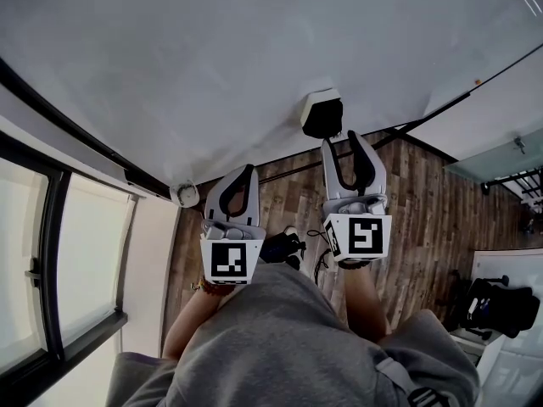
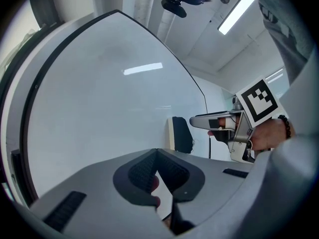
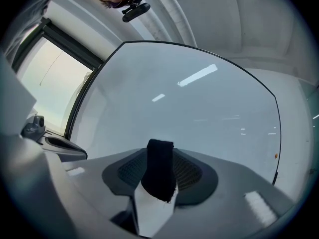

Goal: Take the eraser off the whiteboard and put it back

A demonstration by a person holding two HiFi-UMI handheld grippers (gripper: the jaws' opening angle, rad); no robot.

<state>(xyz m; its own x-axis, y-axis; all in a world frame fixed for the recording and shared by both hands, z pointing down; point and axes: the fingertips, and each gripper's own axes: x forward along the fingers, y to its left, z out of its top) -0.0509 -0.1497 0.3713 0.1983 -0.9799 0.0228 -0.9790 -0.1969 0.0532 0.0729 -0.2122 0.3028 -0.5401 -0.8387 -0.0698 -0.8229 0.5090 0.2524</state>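
The black eraser (image 1: 322, 115) with a pale back sits on the whiteboard (image 1: 254, 58), near its lower edge. My right gripper (image 1: 345, 142) is level, just short of the eraser, with its jaws apart. In the right gripper view the eraser (image 3: 159, 171) shows in the gap between the open pads (image 3: 192, 172), in front of the whiteboard (image 3: 199, 108). My left gripper (image 1: 246, 172) hangs to the left, farther from the board, tips together and empty. The left gripper view shows its tips (image 2: 157, 153) meeting, with the eraser (image 2: 182, 135) and the right gripper (image 2: 214, 122) off to the right.
A black frame edges the whiteboard (image 2: 109, 108). A tall window (image 1: 51, 261) runs along the left. Below is wooden floor (image 1: 424, 219), with a round white object (image 1: 185, 195) by the wall and dark gear (image 1: 501, 303) at the right. The person's grey sleeves fill the bottom.
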